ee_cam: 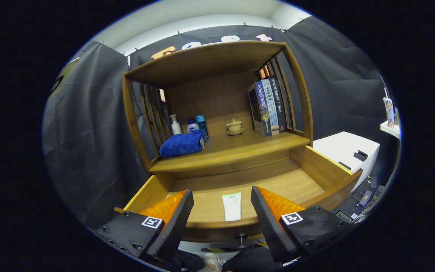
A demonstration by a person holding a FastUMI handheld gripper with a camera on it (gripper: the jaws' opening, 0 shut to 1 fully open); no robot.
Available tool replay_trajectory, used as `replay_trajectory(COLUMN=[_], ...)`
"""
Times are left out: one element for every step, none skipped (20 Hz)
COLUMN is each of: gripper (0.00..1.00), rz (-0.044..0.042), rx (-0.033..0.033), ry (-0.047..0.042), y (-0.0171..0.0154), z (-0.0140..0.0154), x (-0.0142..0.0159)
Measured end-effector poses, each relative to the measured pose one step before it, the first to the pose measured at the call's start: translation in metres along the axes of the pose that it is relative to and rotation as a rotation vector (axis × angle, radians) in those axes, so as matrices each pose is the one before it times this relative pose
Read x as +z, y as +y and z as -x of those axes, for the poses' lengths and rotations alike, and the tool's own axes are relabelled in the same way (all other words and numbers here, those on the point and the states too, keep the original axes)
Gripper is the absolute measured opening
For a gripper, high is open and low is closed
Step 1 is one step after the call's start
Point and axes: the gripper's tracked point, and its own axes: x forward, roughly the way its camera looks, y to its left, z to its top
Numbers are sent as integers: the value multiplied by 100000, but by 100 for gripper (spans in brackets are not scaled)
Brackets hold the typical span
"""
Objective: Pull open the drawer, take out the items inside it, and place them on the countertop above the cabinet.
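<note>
Here the drawer stands pulled out under the countertop, and a small white tube with green print too small to read lies flat near the drawer's front edge. The gripper hangs just above that front edge with its fingers spread wide, the tube between them untouched. Beyond the drawer, on the countertop, sit a folded blue towel, some bottles, a lidded cup and upright books with Chinese titles.

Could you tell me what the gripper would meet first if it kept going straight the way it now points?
Most likely the white tube lying in the open drawer; the open gripper frames it, though depth is unclear.
</note>
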Motion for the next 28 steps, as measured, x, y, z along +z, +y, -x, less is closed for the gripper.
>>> replay_trajectory(gripper=[98, 98, 98, 98, 98, 99, 99, 99, 99, 98, 98, 98, 98, 99, 99, 99, 99, 99, 99, 99, 99, 99, 99, 99, 99, 99, 99, 99], rz=[5, -109, 45, -9, 188, 46, -579, -821, -374, 47, 522, 1407, 1339, 1411, 1218, 312, -288, 224, 876, 1137, 1168, 61, -414, -1318, -651, 88, 804, 48], rx=[158, 1210, 1040, 344, -114, 1247, 641, -1, -134, -119, -333, -541, -872, -486, -154, -103, -439, -320, -855, -1816, -2218, -2150, -1424, -39, 295, -744, -873, -1643], ry=[2089, 1866, 1316, 1704, 2727, 3432, 3335, 2840, 2728, 2708, 3593, 4170, 3122, 2964, 3351, 3727, 4457, 4796, 4176, 3522, 3753, 3409, 3922, 3803, 3842, 3391, 2988, 2438], y=[161, 364, 283, 90, 68, 222, 239, 125, 19, -19, 38, -65, -154, 125, 42, 51, 35, -161, -168, -370, -542, -531, -359, 160, 162, -206, -238, -433], z=[-753, -995, -745, -1087, -967, -776, -750, -890, -718, -904, -785, -845, -684, -680, -687, -634, -748, -626, -852, -574, -702, -761, -587, -484, -474, -599, -466, -299], x=[277, 506, 420, 501, 107, 41, 44, 158, 38, 30, -94, -357, -114, 2, -198, -275, -479, -439, -533, -250, -437, -439, -590, -605, -599, -417, -372, -432])
